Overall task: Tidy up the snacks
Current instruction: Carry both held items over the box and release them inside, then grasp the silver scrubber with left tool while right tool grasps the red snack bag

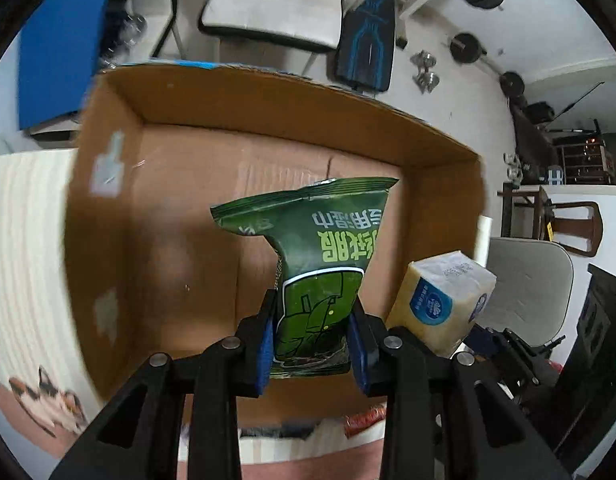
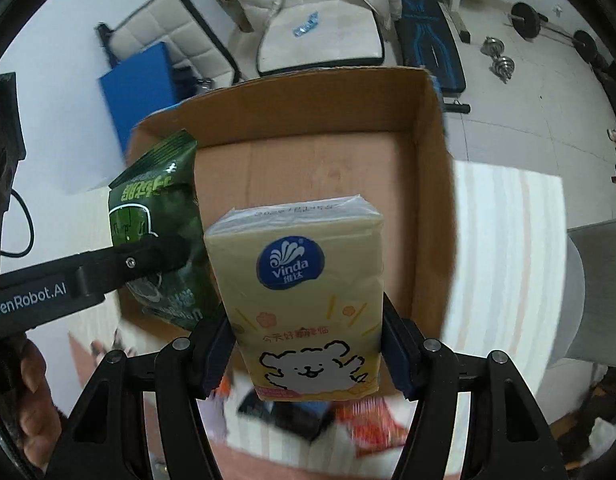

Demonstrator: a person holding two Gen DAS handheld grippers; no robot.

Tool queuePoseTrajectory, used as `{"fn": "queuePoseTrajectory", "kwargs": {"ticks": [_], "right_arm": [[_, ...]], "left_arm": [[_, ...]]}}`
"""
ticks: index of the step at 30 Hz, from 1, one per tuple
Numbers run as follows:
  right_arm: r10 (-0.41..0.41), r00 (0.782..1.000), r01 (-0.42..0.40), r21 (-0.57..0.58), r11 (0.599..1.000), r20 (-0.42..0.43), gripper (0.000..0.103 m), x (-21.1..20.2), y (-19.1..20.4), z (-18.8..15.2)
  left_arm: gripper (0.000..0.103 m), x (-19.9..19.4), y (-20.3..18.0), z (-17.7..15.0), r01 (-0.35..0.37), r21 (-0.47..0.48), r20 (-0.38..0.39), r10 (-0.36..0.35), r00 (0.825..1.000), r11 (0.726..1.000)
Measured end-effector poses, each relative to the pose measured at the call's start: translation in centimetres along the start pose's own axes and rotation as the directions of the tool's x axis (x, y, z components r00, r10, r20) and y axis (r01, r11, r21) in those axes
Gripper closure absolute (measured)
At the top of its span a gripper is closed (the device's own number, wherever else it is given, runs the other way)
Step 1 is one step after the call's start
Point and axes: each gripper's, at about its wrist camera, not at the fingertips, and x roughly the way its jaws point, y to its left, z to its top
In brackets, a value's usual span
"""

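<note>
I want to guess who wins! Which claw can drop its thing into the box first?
Probably the left claw. Its green packet hangs over the middle of the cardboard box. The right claw holds its yellow tissue pack nearer the box's right wall, so it's close behind.

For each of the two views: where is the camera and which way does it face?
Left wrist: behind the left tool, looking down into the cardboard box; its fingers clamp a green packet.
Right wrist: behind the right tool, facing the same box, clamping a tissue pack; a hand shows.
Shared: box, both items.
</note>
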Motion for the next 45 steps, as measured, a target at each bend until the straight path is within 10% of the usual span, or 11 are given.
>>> {"fn": "queuePoseTrajectory", "kwargs": {"ticks": [16, 21, 27, 40, 45], "right_arm": [[-0.119, 0.992, 0.119, -0.001, 0.993, -0.052, 0.035, 9.1, 0.2, 8.5], [-0.127, 0.99, 0.128, 0.002, 0.992, -0.052, 0.031, 8.5, 0.1, 8.6], [-0.154, 0.987, 0.152, -0.031, 0.988, -0.038, 0.008, 6.6, 0.8, 7.7], [-0.121, 0.989, 0.129, -0.103, 0.986, 0.088, 0.0, -0.7, 2.3, -0.9], [-0.142, 0.985, 0.157, -0.172, 0.973, 0.093, 0.0, -2.4, 1.7, -8.4]], "left_arm": [[0.068, 6.7, -2.0, 5.2, -0.025, 0.043, -0.151, 0.032, 0.988, 0.999], [0.029, 4.2, -3.2, 4.8, -0.089, 0.085, -0.062, 0.095, 0.994, 0.992], [0.014, 0.0, -3.6, 1.9, -0.179, 0.086, 0.06, 0.174, 0.983, 0.98], [0.001, -8.4, -1.7, -8.0, -0.291, 0.084, 0.325, 0.25, 0.912, 0.953], [0.001, -9.6, 1.4, -16.0, -0.397, 0.053, 0.389, 0.347, 0.853, 0.916]]}}
